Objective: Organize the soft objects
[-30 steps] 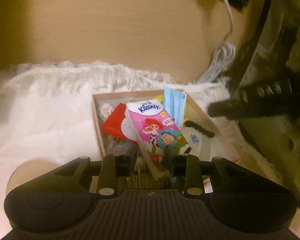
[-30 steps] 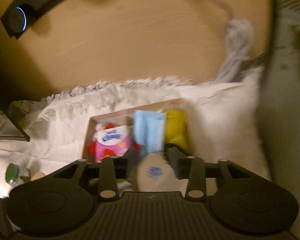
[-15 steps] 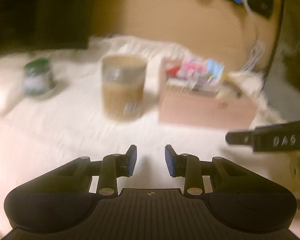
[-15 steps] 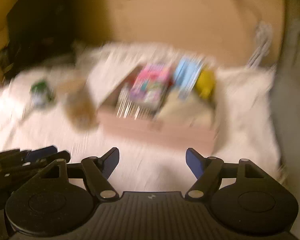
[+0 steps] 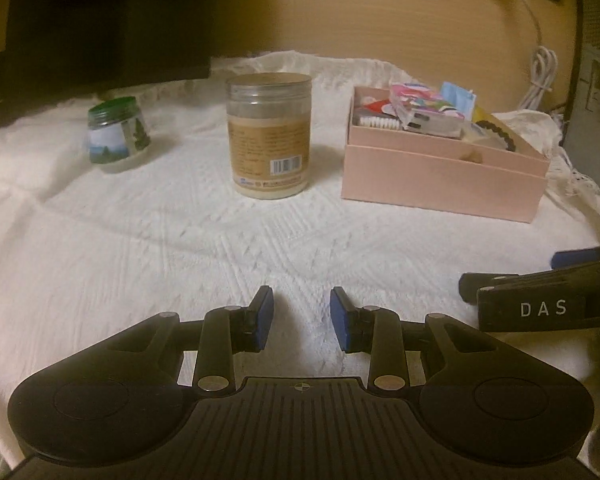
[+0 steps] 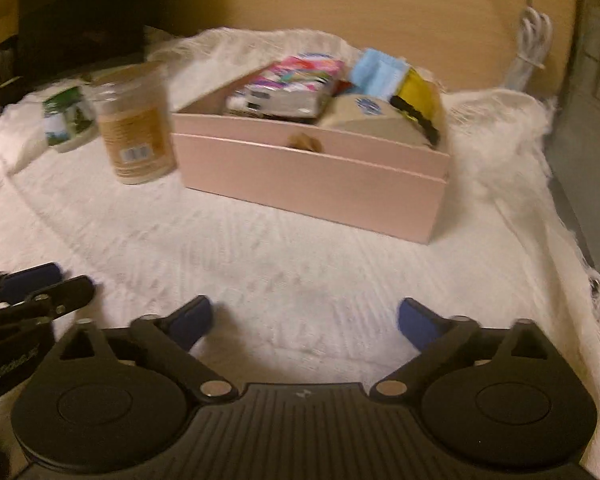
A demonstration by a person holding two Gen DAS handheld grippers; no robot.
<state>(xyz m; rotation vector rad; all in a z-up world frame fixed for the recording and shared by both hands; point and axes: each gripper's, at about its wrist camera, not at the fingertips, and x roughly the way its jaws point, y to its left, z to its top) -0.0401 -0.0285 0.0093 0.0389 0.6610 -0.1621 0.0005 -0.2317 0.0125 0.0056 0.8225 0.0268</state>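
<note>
A pink box (image 5: 440, 178) (image 6: 312, 176) stands on a white cloth (image 5: 180, 240) at the right. In it lie a pink tissue pack (image 5: 416, 104) (image 6: 296, 80), a blue face mask (image 5: 458, 98) (image 6: 376, 72), a yellow item (image 6: 414, 88), a white pad (image 6: 364, 118) and a black hair tie (image 5: 496, 132). My left gripper (image 5: 302, 318) is low over the cloth, well in front of the box, open and empty. My right gripper (image 6: 304, 322) is wide open and empty, also in front of the box. It shows at the right of the left wrist view (image 5: 540, 292).
A tall clear jar with a brown label (image 5: 269, 136) (image 6: 134, 128) stands left of the box. A small green-lidded jar (image 5: 118, 134) (image 6: 66, 118) stands further left. A dark object (image 5: 100, 20) sits at the back left. A white cable (image 5: 540, 76) hangs at the back right.
Both grippers have let go of the items in the box, opened and pulled back from above the box to low over the cloth in front of it.
</note>
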